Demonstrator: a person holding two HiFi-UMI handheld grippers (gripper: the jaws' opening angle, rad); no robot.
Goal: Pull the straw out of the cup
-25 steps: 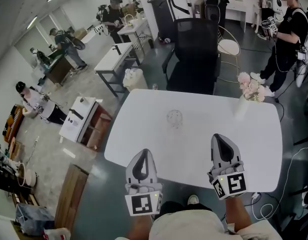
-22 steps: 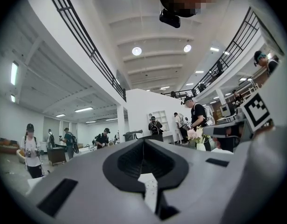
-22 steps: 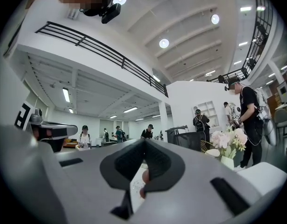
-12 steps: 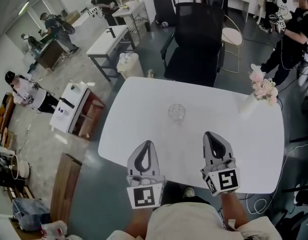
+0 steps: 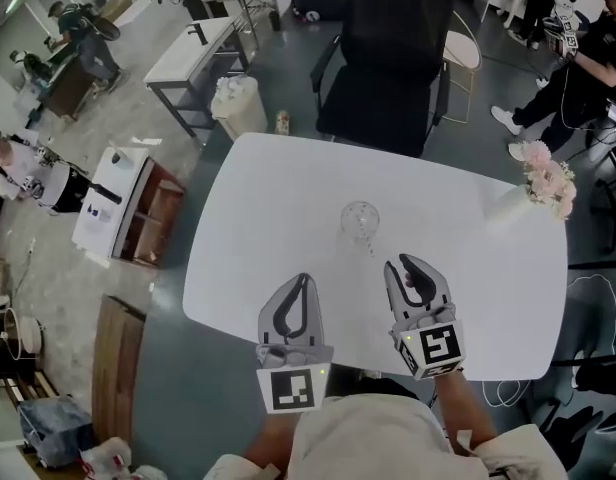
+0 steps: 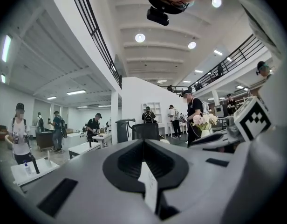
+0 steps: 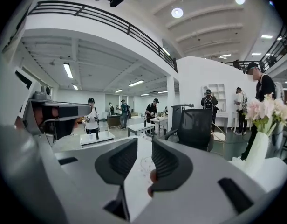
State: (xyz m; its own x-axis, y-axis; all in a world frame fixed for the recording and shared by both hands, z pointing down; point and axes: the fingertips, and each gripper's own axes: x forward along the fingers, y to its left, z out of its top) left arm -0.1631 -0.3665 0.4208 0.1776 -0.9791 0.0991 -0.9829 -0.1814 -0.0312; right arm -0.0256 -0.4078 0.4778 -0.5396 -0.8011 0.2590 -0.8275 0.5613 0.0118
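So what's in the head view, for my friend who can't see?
Two handheld grippers hover over a white table, pointing at a clear cup. The left gripper is shut; the right gripper has just been opening its jaws, nothing between them.

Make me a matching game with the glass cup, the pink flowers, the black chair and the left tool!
Things:
1. glass cup
2. pink flowers
3. black chair
4. left tool

Place or state:
A. jaws together, holding nothing
B. at the far right corner of the white table
C. near the middle of the table
D. on the floor past the table's far edge

Pairs: 1-C, 2-B, 3-D, 4-A
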